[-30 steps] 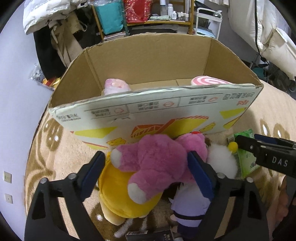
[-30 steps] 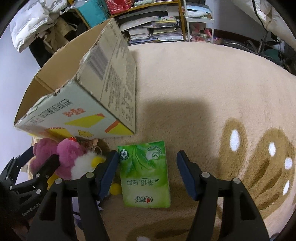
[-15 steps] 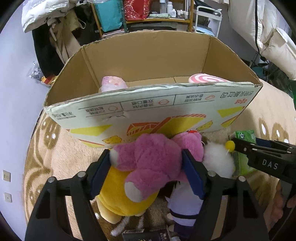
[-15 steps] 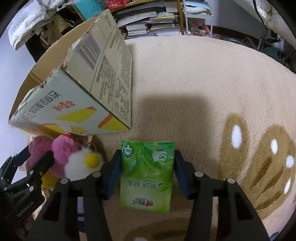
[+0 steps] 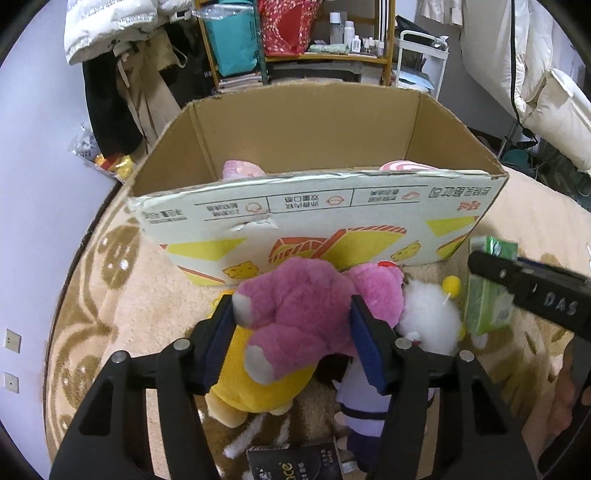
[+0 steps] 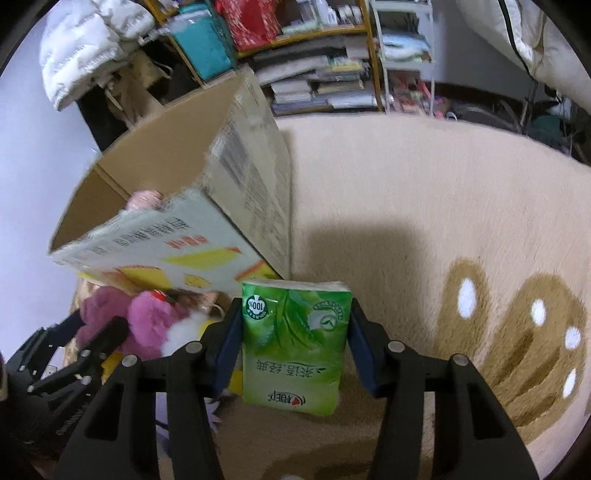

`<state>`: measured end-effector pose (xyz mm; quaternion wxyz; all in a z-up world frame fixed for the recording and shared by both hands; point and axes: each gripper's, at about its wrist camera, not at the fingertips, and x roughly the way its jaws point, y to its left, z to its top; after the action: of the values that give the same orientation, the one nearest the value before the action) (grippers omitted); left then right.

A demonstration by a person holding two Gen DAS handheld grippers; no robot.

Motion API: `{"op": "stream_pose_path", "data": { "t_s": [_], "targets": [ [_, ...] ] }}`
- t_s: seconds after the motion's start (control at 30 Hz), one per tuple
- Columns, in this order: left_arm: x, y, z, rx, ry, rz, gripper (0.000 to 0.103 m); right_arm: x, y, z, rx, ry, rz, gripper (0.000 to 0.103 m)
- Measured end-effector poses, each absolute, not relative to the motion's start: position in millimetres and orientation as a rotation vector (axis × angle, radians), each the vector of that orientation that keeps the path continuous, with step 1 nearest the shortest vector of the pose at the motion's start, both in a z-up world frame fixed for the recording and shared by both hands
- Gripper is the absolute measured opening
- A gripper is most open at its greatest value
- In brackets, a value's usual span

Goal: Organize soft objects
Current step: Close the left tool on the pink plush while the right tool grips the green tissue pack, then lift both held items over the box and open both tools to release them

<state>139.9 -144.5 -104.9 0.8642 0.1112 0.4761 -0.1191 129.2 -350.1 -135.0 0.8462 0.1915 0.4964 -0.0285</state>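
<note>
1. My left gripper (image 5: 291, 339) is clamped on the pink plush toy (image 5: 295, 314); both blue pads press into its body, one on each flank.
2. The pink plush toy lies on top of a yellow plush toy (image 5: 255, 384), on the carpet (image 5: 140, 295) just in front of the near wall of the cardboard box (image 5: 314, 218).
3. Touching the pink one on its right side is a white fluffy toy (image 5: 428, 314) with a small yellow ball (image 5: 451, 284) on a stalk. A toy in purple and white (image 5: 365, 410) lies below it, partly hidden by my right-hand finger.
4. My right gripper (image 6: 291, 343) is closed on the green tissue pack (image 6: 293, 339); the pads sit against its two long sides. The pack is lifted off the carpet (image 6: 406, 206), just beside the near right corner of the cardboard box (image 6: 255, 184).
5. From the left wrist view the same green tissue pack (image 5: 487, 295) shows at the right edge, held in the black jaws of the right gripper (image 5: 491, 291).
6. The box is open at the top. Inside, behind its near wall, a pale pink plush (image 5: 242, 170) peeks up at the left and a pink-and-white swirled item (image 5: 402, 166) at the right.
7. A dark packet (image 5: 295, 461) lies at the carpet's near edge between my left fingers; its label is too blurred to read.
8. Behind the box: shelves (image 5: 325, 44) with bottles and bags, a white jacket (image 5: 110, 22) hanging at the left.
</note>
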Motion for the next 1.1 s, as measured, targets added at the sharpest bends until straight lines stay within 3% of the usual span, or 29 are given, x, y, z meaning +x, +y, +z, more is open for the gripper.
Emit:
{"op": "stream_pose_path", "data": {
  "t_s": [0.17,0.83,1.1],
  "targets": [
    [128.8,-137.3,-93.4,0.220,0.955,-0.244,0.054,118.2,-341.6,-115.2,0.368,0.975,-0.043,0.056],
    [98.8,-104.3,-43.3,0.152,0.823,-0.194,0.053,95.3,-323.2,-49.9,0.282,0.786,-0.004,0.056],
    [81.6,-94.0,-1.2,0.157,0.691,-0.162,0.053,84.1,-319.2,-13.1,0.288,0.692,0.030,0.056]
  ]
}}
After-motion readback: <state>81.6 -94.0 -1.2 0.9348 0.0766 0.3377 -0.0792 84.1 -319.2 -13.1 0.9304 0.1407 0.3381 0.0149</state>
